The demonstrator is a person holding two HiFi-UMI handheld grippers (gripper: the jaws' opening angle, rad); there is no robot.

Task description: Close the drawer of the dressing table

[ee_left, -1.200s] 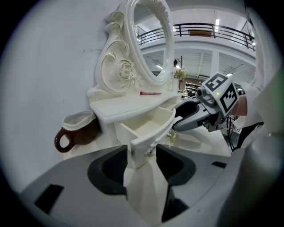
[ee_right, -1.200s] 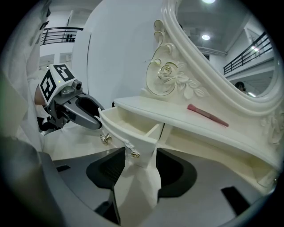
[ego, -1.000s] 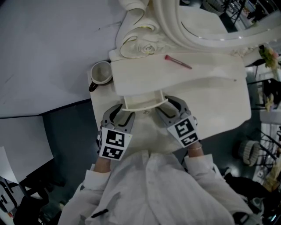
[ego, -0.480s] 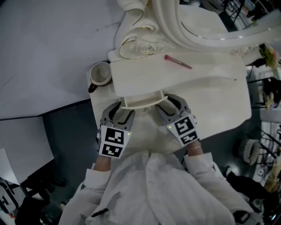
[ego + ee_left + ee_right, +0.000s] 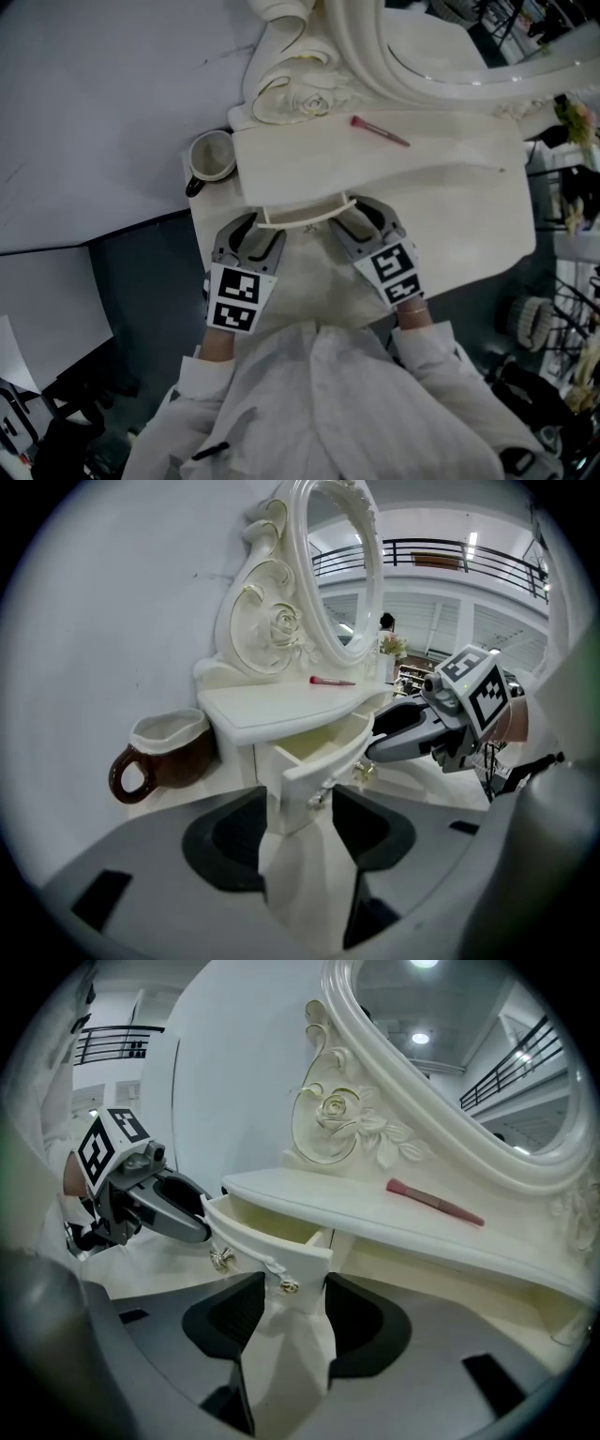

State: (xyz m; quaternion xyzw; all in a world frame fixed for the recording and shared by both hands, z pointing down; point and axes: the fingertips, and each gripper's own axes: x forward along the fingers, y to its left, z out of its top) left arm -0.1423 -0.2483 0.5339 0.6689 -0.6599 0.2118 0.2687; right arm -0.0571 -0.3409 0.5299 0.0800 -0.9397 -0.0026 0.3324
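Both tongs at the dressing table's (image 5: 450, 187) open drawer (image 5: 305, 216).
My left gripper (image 5: 258, 232) and right gripper (image 5: 362, 220) stand spread, straddling the drawer front's ends without clamping; each carries black-and-white square markers (image 5: 234, 298).

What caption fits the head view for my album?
Seen from above: left gripper and right gripper, both open, at the ends of the part-open drawer of the dressing table.

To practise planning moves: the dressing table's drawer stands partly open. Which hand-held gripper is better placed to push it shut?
Right, but only just. The right hand-held gripper has open jaws astride one end of the drawer, a knob between them; the left hand-held gripper stands likewise at the other.
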